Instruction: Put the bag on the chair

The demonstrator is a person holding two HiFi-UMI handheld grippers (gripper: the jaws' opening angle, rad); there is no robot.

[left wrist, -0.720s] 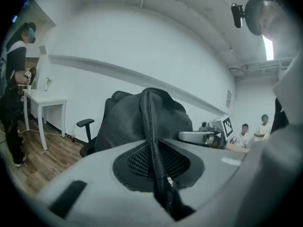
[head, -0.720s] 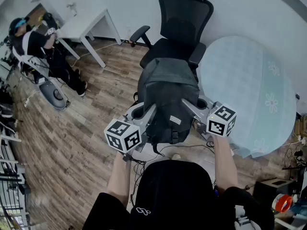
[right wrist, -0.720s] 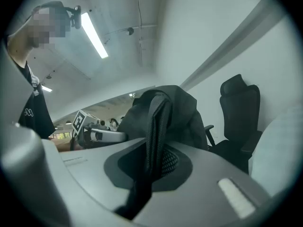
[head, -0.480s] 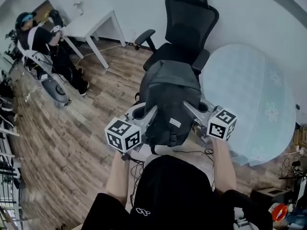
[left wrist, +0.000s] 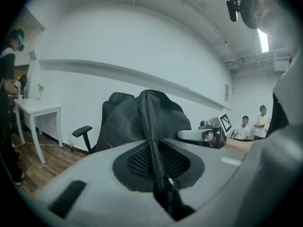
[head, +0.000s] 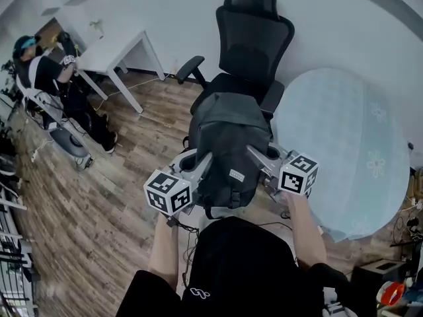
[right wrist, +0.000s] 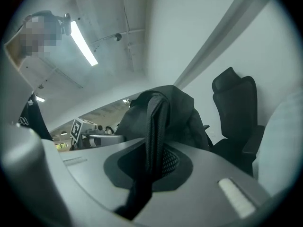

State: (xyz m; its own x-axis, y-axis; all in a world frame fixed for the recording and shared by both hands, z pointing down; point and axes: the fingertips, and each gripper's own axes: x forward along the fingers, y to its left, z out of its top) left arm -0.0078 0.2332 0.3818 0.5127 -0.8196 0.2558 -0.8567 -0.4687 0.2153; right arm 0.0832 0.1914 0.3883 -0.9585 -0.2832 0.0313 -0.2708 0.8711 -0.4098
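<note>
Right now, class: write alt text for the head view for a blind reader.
A dark grey bag is held up by its straps, one clamped in the left tool, one in the right tool, in front of a black office chair. A round pale-blue table stands beside the chair.

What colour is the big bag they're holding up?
Dark grey, almost black. The bag shows best in the head view.
</note>
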